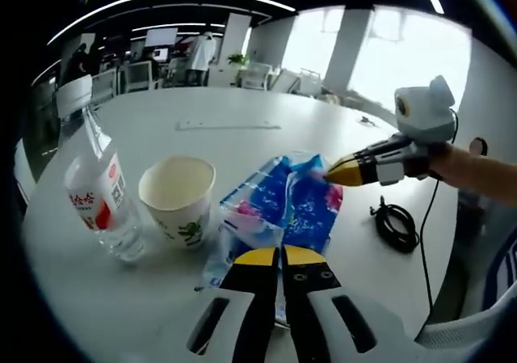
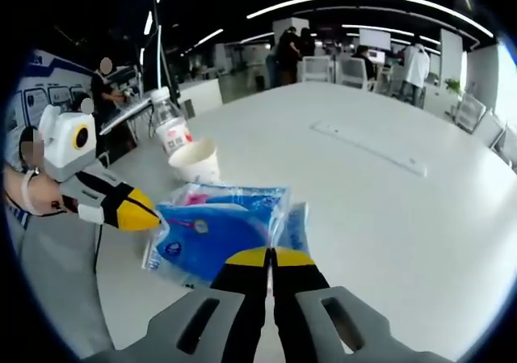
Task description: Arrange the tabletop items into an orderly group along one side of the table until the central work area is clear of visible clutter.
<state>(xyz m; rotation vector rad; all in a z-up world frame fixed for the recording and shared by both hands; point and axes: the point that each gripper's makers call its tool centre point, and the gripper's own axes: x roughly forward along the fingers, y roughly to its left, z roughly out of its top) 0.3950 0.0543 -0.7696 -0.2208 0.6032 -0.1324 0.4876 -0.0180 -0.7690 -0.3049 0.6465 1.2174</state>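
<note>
The left hand-held gripper is pinching the near edge of the blue tissue pack, its 2 yellow-tipped jaws pressed together on the wrapper. The right hand-held gripper is doing the same at the opposite end of the pack, jaws closed narrow on the plastic.

In the left gripper view, the pack is lying on the white bench just above the jaws. A paper cup is standing upright at 9 o'clock from the pack, just beside it, and a clear water bottle with a red and white label is standing at 9 o'clock from the cup, close by. The right hand-held gripper is reaching in from 3 o'clock, its yellow tip touching the pack's far corner. A coiled black cable is lying at 3 o'clock from the pack, near the bench edge.

In the right gripper view, the cup and bottle are sitting at 11 o'clock from the pack, and the left hand-held gripper is coming in from 9 o'clock.
</note>
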